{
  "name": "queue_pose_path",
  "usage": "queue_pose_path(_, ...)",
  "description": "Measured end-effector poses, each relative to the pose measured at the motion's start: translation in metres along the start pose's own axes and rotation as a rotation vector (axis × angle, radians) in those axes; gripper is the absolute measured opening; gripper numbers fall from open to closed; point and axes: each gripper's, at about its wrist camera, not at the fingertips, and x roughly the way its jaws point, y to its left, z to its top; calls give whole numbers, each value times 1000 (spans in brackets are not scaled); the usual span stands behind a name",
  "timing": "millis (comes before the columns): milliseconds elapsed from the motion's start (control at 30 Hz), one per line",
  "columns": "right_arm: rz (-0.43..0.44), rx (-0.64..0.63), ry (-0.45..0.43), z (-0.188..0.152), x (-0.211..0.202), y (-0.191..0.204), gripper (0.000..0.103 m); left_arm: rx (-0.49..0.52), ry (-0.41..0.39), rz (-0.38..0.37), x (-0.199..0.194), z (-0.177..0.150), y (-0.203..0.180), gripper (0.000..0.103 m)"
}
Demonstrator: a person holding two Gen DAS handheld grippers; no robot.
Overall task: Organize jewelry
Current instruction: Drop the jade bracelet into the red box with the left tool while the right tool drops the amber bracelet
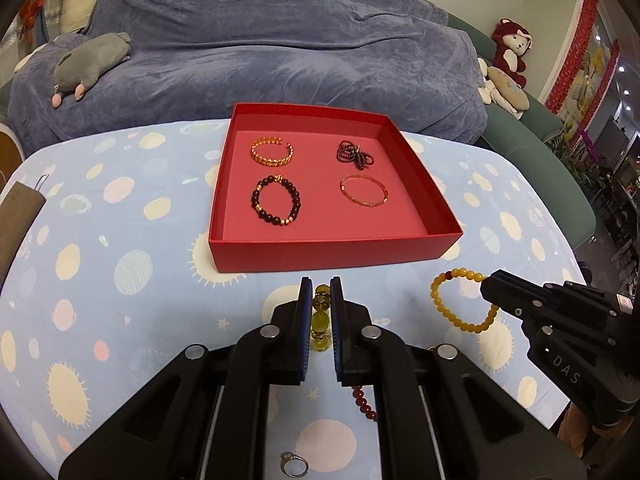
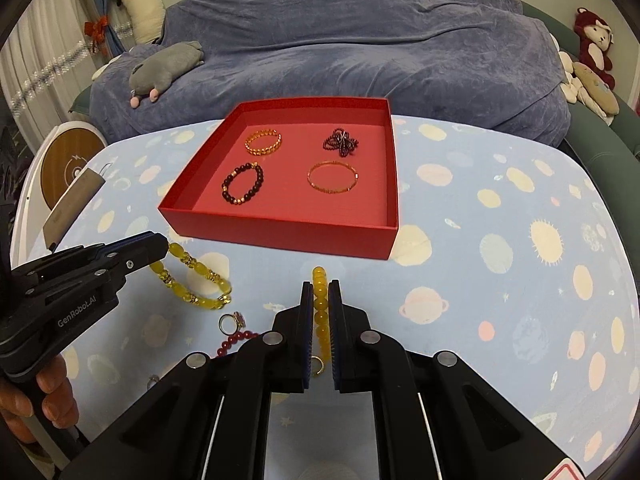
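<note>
Your left gripper (image 1: 321, 300) clamps the citrine bracelet (image 2: 188, 280), your right gripper (image 2: 320, 300) the amber bracelet (image 1: 460, 300), both on the table (image 1: 120, 320) before the red tray (image 1: 320, 252); a ring (image 2: 232, 322) and red beads (image 2: 236, 340) lie between.

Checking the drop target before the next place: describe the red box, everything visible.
The red box is a shallow, open-topped square tray, apparently matte cardboard, with low upright walls and a lighter pinkish-red floor. It sits flat on the planet-print tablecloth, in front of the blue-covered sofa. Four pieces lie inside in a two-by-two layout, apart from each other: a gold chain cuff far left, a dark red bead tangle far right, a dark beaded bracelet near left, a thin gold bangle near right. Neither gripper touches it.
</note>
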Motion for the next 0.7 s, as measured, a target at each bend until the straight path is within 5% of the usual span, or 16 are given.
queue_pose_path(433,84,7,-70,87,13,2,7,-1,-111,-85,-9,83,-9,9)
queue_pose_path(700,123,73,5,92,69,-6,7,-68,-56,-89,41,89,9,9)
